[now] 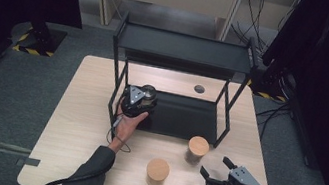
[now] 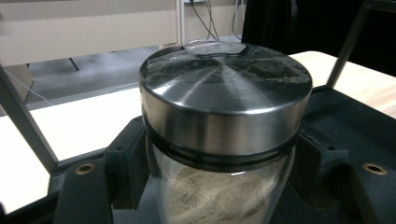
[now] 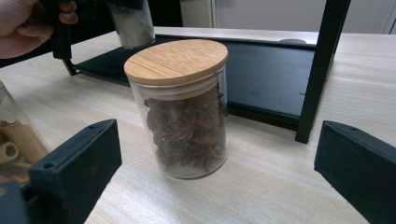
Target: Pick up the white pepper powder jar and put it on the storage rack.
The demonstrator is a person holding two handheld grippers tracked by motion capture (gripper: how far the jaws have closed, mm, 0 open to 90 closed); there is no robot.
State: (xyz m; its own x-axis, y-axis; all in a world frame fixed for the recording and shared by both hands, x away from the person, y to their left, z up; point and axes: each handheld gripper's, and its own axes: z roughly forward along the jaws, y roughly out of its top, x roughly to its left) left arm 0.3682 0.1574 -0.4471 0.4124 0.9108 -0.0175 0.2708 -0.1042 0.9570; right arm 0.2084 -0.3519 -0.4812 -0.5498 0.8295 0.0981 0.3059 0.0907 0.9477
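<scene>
A glass jar with a brushed steel lid point(image 2: 224, 88) and pale grey powder inside sits between my left gripper's point(image 2: 219, 186) jaws, which are shut on its body. From above, that steel-lid jar point(image 1: 149, 90) stands at the left end of the rack's lower shelf point(image 1: 188, 119), with the left gripper point(image 1: 143, 98) around it. My right gripper point(image 1: 216, 166) is open near the table's front right. Straight ahead of the right gripper point(image 3: 217, 175), and apart from it, stands a bamboo-lid jar of star anise point(image 3: 187, 112), which is the star anise jar point(image 1: 197, 149) just in front of the rack.
A second bamboo-lid jar point(image 1: 158, 171), holding cinnamon sticks point(image 3: 11, 140), stands front centre, left of the right gripper. The black two-tier rack has a top shelf point(image 1: 185, 48) and thin posts point(image 3: 322, 65). A round cable hole point(image 1: 199, 88) lies behind it.
</scene>
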